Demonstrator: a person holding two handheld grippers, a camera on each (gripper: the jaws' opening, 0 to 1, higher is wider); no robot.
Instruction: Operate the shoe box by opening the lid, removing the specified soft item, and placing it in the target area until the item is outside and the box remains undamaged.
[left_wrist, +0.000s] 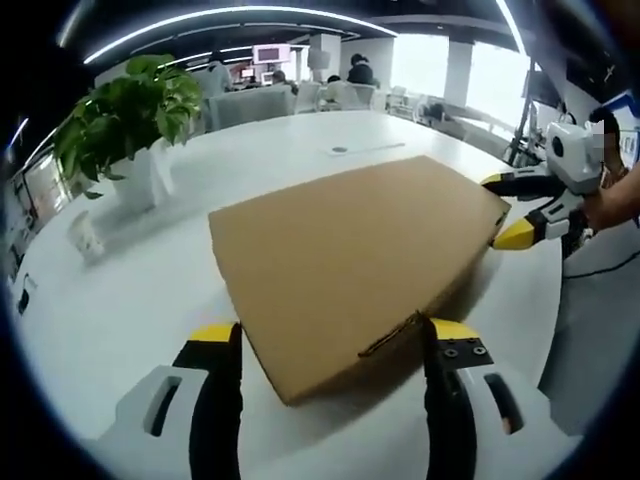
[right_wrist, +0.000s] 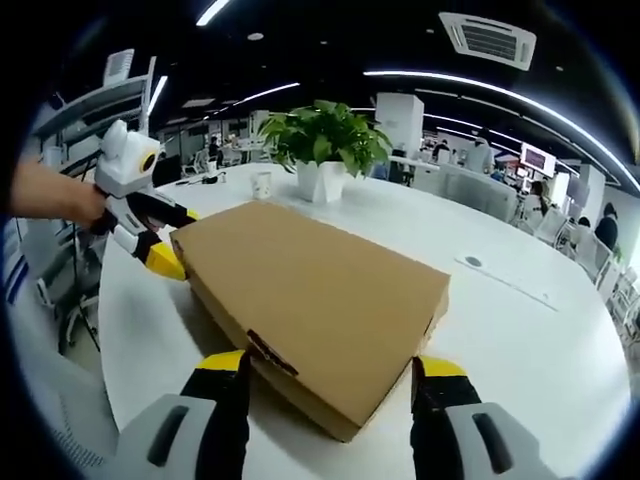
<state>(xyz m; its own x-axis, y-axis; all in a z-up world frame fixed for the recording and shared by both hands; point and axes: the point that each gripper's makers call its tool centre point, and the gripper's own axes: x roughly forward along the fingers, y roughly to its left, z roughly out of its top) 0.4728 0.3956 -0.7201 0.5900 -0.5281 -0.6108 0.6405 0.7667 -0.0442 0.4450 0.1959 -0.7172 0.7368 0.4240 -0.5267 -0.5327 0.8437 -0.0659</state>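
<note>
We see the shoe box (left_wrist: 350, 265) flat on the white table (left_wrist: 120, 300), lid closed, sitting centre frame in the left gripper view. It's plain brown cardboard, one corner pointing toward the bottom of the frame.

Left gripper (left_wrist: 330, 345): jaws spread wide, one on each side of the box's near corner, gripping nothing. Yellow tips sit level with the box's lower edges, close to the cardboard; we can't tell if they touch it.

In the right gripper view the box (right_wrist: 315, 300) again fills mid frame, near corner between the jaws. Right gripper (right_wrist: 328, 375): jaws parted too, straddling that corner, nothing clamped. A small tab or slot shows on the near side wall, lower left of the box.

Each gripper shows in the other's view. At the right edge of the left gripper view, the right gripper (left_wrist: 515, 210) sits at the box's far corner, jaws open around it, with a person's hand (left_wrist: 610, 205) behind it. At the left of the right gripper view, the left gripper (right_wrist: 170, 240) is at the opposite corner, a hand (right_wrist: 55, 195) holding it.

A potted plant (left_wrist: 130, 120) in a white pot stands upper left of the left gripper view, well apart from the box; a small white cup (left_wrist: 85, 235) sits beside it. In the right gripper view the plant (right_wrist: 325, 145) is top centre, behind the box.

The soft item is not visible; the lid covers the box.
</note>
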